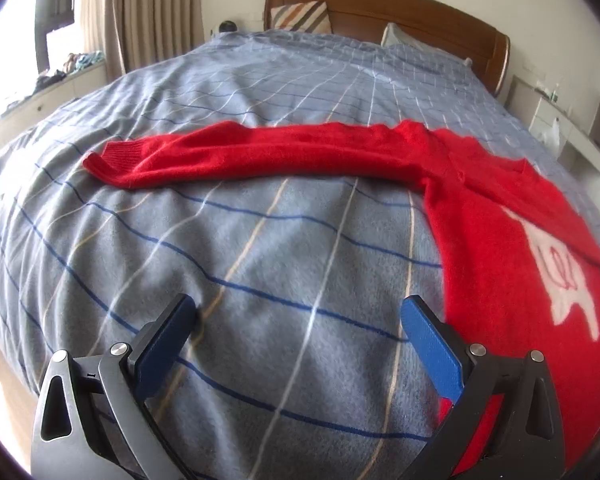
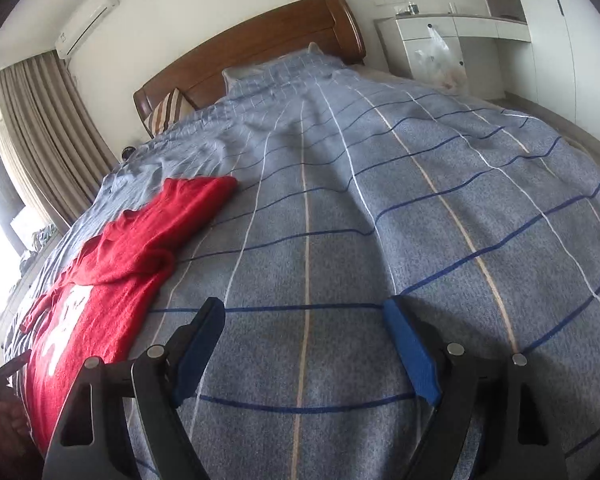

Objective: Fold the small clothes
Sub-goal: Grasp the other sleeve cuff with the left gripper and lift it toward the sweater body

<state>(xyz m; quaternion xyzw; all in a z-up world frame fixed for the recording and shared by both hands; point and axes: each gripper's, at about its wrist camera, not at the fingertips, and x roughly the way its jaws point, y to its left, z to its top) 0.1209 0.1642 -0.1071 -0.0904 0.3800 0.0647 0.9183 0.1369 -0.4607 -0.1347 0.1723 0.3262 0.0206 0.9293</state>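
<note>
A: Clearance ahead of the left gripper (image 1: 298,312)?

B: Jaws wide apart above bare blue-grey checked bedspread (image 1: 260,248). The red knitted sweater (image 1: 500,240) blocks 1 to 3 o'clock; its long sleeve (image 1: 260,152) lies across 12 o'clock.

A: Right gripper (image 2: 304,316)?

B: Jaws spread; open bedspread from 11 to 3 o'clock. The sweater occupies 9 to 10 o'clock. The brown wooden headboard (image 2: 260,40) bounds the far end.
</note>
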